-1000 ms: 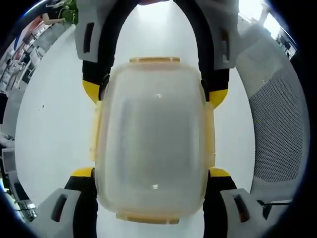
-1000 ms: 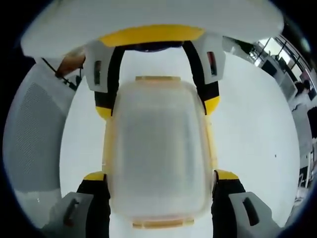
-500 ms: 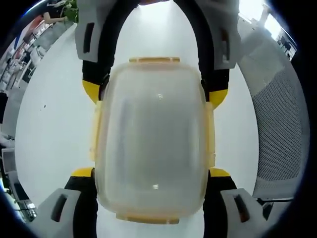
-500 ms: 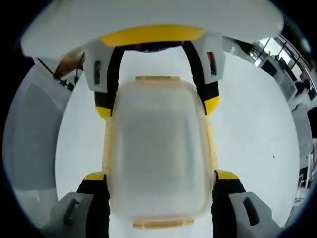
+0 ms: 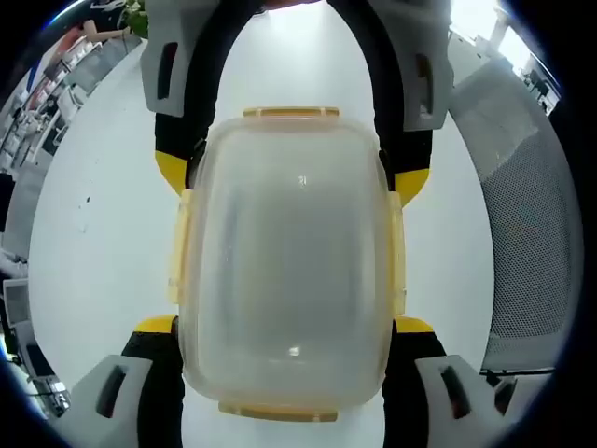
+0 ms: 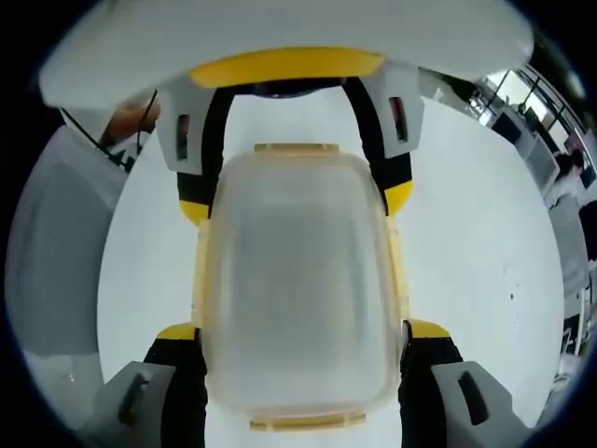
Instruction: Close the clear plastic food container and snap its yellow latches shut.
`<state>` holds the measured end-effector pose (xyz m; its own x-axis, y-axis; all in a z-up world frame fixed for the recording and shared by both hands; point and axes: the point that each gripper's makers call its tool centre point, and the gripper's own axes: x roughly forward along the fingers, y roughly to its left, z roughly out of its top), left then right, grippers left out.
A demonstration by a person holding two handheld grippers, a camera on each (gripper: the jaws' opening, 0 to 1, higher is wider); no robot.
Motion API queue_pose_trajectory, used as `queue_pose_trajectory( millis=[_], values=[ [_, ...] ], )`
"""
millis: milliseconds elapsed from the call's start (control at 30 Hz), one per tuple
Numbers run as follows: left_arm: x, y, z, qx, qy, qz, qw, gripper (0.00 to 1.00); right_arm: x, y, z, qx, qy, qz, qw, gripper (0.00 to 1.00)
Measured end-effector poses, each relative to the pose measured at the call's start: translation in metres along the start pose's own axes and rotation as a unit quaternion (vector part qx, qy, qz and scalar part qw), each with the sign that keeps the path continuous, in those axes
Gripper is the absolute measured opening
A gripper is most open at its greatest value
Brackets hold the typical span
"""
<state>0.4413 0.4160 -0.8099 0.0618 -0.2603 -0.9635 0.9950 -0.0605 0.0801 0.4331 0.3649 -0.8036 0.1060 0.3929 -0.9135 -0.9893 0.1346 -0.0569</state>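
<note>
A: Start nearest, in the left gripper view. What sits between the jaws?

B: The clear container (image 5: pixel 284 271), lying on the white bench (image 5: pixel 93 233). The left gripper (image 5: pixel 284 327) has one yellow-tipped jaw on each long side of it, right against the side latches (image 5: pixel 177 247). The jaws are spread to the container's width; whether they actually press on it I can't tell.

A: And from the other hand?

B: Much the same, mirrored. In the right gripper view the right gripper (image 6: pixel 298 331) straddles the container (image 6: pixel 297 289) from its opposite end, jaws apart and close against the long sides. Again I can't tell contact from a near miss.

A: So which way does the long axis run?

B: Straight away from each camera, from one gripper to the other. Each end has a yellow latch (image 5: pixel 278 411) close under its own gripper, so neither hand is nearer overall. The lid looks seated and the latches seem to lie flat, though I wouldn't swear they've clicked.

A: How are the hands posed?

B: Both point steeply down at the lid, facing each other across it.

A: Farther out?

B: A mesh chair back (image 5: pixel 522 224) beyond the bench edge, and an office room behind that.
</note>
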Motion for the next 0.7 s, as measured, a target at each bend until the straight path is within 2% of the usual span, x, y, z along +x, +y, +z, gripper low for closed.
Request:
queue_pose_trajectory(
  millis=[700],
  values=[
    [0.005,0.024,0.005,0.001,0.001,-0.001,1.0000,0.89,0.000,-0.023,-0.005,0.002,-0.002,0.000,1.0000,0.86]
  ],
)
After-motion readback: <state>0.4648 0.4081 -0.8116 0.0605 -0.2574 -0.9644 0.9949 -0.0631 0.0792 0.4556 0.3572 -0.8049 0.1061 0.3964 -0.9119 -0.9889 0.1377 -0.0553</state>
